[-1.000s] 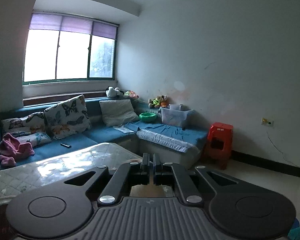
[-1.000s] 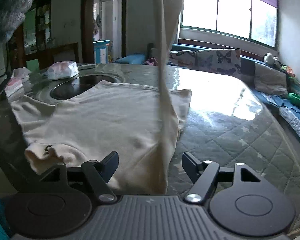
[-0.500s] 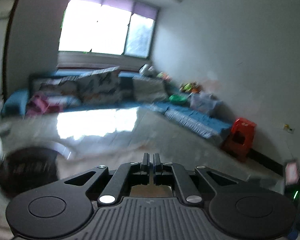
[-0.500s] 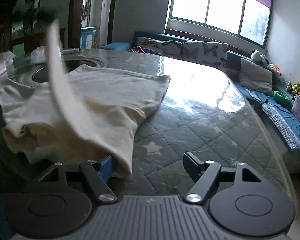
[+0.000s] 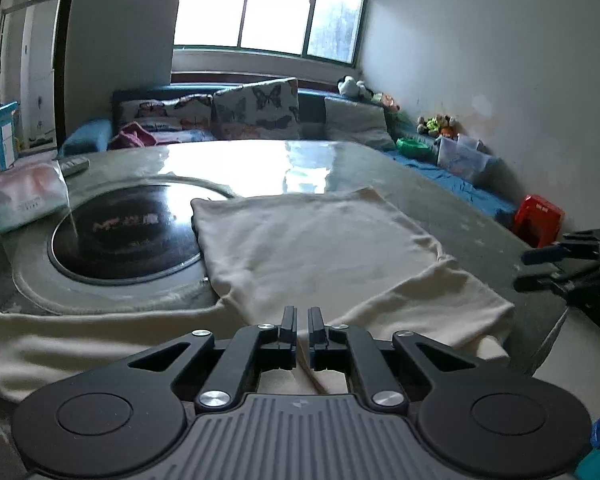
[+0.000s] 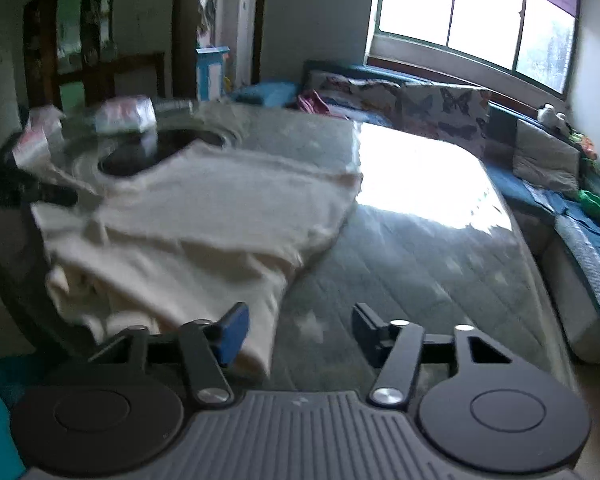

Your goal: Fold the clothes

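A cream t-shirt (image 5: 320, 248) lies on the table, one side folded over onto its body; it also shows in the right wrist view (image 6: 204, 224). My left gripper (image 5: 302, 322) is low at the shirt's near edge, shut on a thin fold of the cream cloth between its fingers. My right gripper (image 6: 296, 328) is open and empty just past the shirt's right edge, above the quilted table cover (image 6: 400, 264). It shows at the right edge of the left wrist view (image 5: 560, 268).
A round black cooktop (image 5: 124, 232) is set in the table, partly under the shirt. A tissue pack (image 5: 28, 196) and a remote (image 5: 74, 165) lie at the far left. A blue sofa with cushions (image 5: 256, 112) and a red stool (image 5: 538, 220) stand beyond the table.
My left gripper swung down from high above and laid the lifted shirt side across the body. My right gripper stayed open and shifted slightly; the hanging cloth dropped flat.
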Demonstrator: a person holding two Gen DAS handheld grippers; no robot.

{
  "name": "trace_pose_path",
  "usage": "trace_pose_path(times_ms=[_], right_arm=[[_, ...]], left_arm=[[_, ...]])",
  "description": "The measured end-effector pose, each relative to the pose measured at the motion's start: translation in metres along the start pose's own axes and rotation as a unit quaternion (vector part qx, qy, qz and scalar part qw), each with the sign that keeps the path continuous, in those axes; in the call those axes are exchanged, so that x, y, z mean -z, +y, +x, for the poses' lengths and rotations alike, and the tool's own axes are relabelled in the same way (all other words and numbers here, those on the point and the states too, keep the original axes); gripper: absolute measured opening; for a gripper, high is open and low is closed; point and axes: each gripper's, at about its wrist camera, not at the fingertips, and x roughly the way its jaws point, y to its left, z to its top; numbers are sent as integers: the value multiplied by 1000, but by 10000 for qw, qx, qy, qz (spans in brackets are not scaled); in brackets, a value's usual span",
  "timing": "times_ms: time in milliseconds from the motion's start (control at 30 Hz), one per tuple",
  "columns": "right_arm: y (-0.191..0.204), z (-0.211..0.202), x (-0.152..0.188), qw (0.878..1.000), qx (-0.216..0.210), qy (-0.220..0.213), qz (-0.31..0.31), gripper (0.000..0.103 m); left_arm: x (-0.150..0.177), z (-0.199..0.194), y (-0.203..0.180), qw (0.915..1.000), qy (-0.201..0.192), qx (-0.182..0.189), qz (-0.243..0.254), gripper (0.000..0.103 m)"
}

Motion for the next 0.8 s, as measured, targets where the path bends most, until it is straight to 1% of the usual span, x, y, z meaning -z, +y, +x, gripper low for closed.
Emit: trace_pose_path(times_ms=[67,167,200,233,267,333,467,533,600,667,733,767,800], right_arm=[[3,11,-10,9998,-178,-90,-83,49],[8,31,-21,9987,-325,-101,-379,43],[10,39,-24,9983,-359,-67,-455,40],[12,46,-27,9978,-392,-32,-530,39],[13,52,-30,9974,-397,-19,-601,38],[15,59,-32,9965,-449,-15,-709,33],[20,69,-33,9936,-586,62,-964,30],[21,72,-33,9919,-596,106,-1119,30],[21,76,-33,9905,-625,128,-1220,30],[20,79,-32,9893,-643,172,-1301,29],[20,82,-31,9882,-646,240,-1370,20],[20,84,-30,9876,-647,274,-1404,18],[19,82,-30,9882,-632,266,-1368,13]], left_arm=[[2,2,-3,10000,39,46,42,8],[5,13,-8,9996,192,15,194,20],[6,17,-10,9994,240,-6,249,29],[7,20,-12,9992,257,-28,310,35],[7,24,-13,9989,274,-47,368,35],[7,32,-13,9986,341,-44,407,35],[10,42,-15,9975,438,26,557,32],[11,43,-16,9970,442,3,638,20],[12,44,-17,9966,430,-19,707,13],[10,41,-16,9967,365,-10,719,11],[4,35,-18,9967,181,-14,793,11],[0,32,-20,9965,79,-17,831,11],[-4,29,-21,9962,-23,-19,866,11]])
